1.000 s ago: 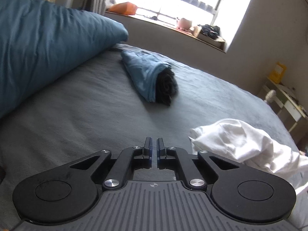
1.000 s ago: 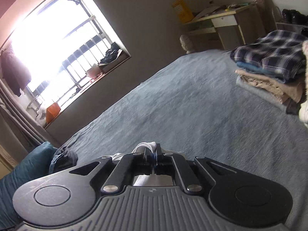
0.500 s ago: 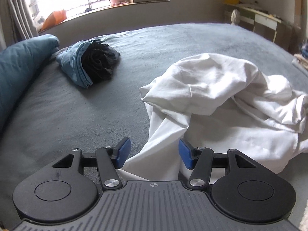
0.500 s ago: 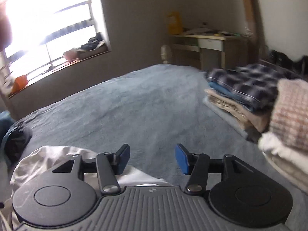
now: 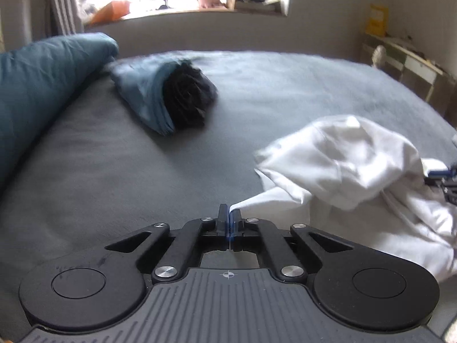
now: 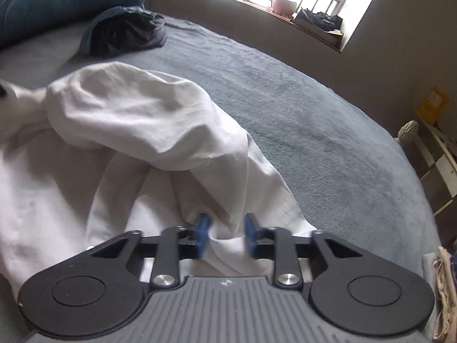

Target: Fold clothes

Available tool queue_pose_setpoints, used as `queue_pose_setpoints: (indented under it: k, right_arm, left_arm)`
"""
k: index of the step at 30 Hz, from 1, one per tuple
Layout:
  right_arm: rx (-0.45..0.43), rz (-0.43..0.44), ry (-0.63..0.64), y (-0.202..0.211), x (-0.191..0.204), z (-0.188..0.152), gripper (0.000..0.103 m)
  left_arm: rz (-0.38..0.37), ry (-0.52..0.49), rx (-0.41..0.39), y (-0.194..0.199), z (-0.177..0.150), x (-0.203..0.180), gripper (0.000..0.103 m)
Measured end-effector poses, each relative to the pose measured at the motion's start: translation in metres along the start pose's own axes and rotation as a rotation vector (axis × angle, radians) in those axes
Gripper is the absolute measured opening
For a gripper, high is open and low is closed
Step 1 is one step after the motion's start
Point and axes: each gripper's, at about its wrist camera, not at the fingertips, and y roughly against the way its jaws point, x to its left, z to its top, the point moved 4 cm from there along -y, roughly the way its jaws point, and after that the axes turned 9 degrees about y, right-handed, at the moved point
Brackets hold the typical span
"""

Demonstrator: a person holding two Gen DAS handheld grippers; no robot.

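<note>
A crumpled white garment [image 5: 354, 168] lies on the grey bed [image 5: 142, 171]; in the right wrist view the white garment [image 6: 122, 131] fills the left and middle. My left gripper [image 5: 229, 214] is shut on a corner of that garment, which pokes out between the pads. My right gripper [image 6: 225, 231] is open, its blue pads [image 6: 203, 228] straddling a fold of the white cloth. The tip of the right gripper [image 5: 445, 175] shows at the far right edge of the left wrist view.
A blue and black bundle of clothes [image 5: 171, 97] lies further back on the bed, next to a teal pillow [image 5: 42, 85]. A windowsill [image 5: 200, 3] with clutter runs behind. A desk [image 5: 408, 60] stands right of the bed. Folded clothes [image 6: 442, 285] peek in at the right edge.
My left gripper has shut on a corner of the white garment, having been open half a second ago. My right gripper swung over onto the garment and stays open around a fold.
</note>
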Motion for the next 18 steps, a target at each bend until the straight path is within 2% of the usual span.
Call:
queue_pose_setpoints:
  k: [1,4,6,10,11,15,17,18]
  right_arm:
    - [0.008,-0.013,0.002,-0.005,-0.003,0.0,0.009]
    - [0.001,-0.046,-0.04,-0.01,-0.018,0.002,0.008]
    - [-0.012,-0.06,-0.106,-0.009,-0.033,0.004,0.008]
    - [-0.045,-0.084,-0.231,-0.001,-0.056,0.002,0.008]
    - [-0.053,-0.089,-0.257,0.001,-0.061,0.002,0.008]
    - [-0.091,-0.097,-0.329,0.014,-0.076,0.001,0.008]
    - [-0.145,-0.042,-0.404,0.024,-0.084,0.004,0.01]
    - [-0.172,0.022,-0.444,0.029,-0.086,0.005,0.01]
  left_arm:
    - [0.04,0.014,-0.034,0.0,0.011,0.011,0.0]
    - [0.152,0.054,-0.131,0.002,0.041,0.041,0.001]
    - [0.099,0.047,-0.156,0.003,0.039,0.032,0.002]
    - [-0.009,0.032,-0.205,0.006,0.036,0.015,0.027]
    - [-0.035,0.028,-0.217,0.006,0.035,0.011,0.03]
    - [-0.147,0.01,-0.26,0.009,0.031,-0.008,0.034]
    - [-0.275,-0.051,-0.199,0.004,0.023,-0.031,0.038]
    - [-0.337,-0.085,-0.167,0.001,0.018,-0.043,0.039]
